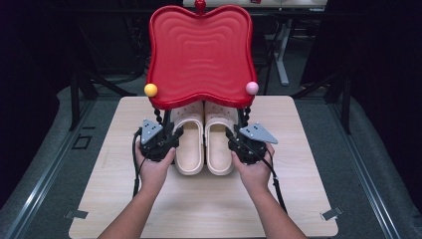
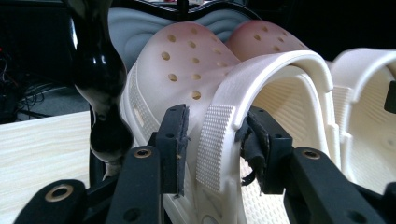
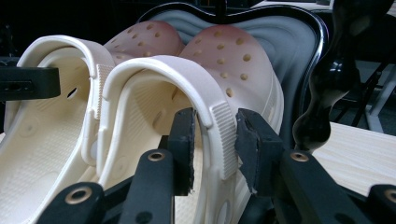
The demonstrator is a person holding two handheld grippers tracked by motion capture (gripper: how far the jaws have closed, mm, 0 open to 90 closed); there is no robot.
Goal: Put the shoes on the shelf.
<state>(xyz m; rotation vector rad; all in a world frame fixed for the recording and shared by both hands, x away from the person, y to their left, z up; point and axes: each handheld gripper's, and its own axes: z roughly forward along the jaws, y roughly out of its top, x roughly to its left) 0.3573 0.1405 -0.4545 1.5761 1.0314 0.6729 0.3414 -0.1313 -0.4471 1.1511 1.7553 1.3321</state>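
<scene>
Left gripper view: the left cream foam clog (image 2: 187, 79) stands on the pale wooden bench (image 1: 199, 199) under a red wavy tray (image 1: 199, 50); the left gripper (image 2: 217, 149) jaws stand open around its ribbed heel strap (image 2: 212, 140), pads apart from it; the right gripper (image 3: 215, 149) likewise straddles the right cream foam clog (image 3: 224, 60) strap; light, soft, bendable foam, I judge; better grip the thicker side wall.

Both forearms reach forward, left hand-held gripper (image 1: 164, 135) and right hand-held gripper (image 1: 238, 139) with jaws parted.

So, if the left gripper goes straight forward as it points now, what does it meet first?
Probably the left clog: its heel strap already stands between the left gripper's open jaws, pads apparently just clear.
</scene>
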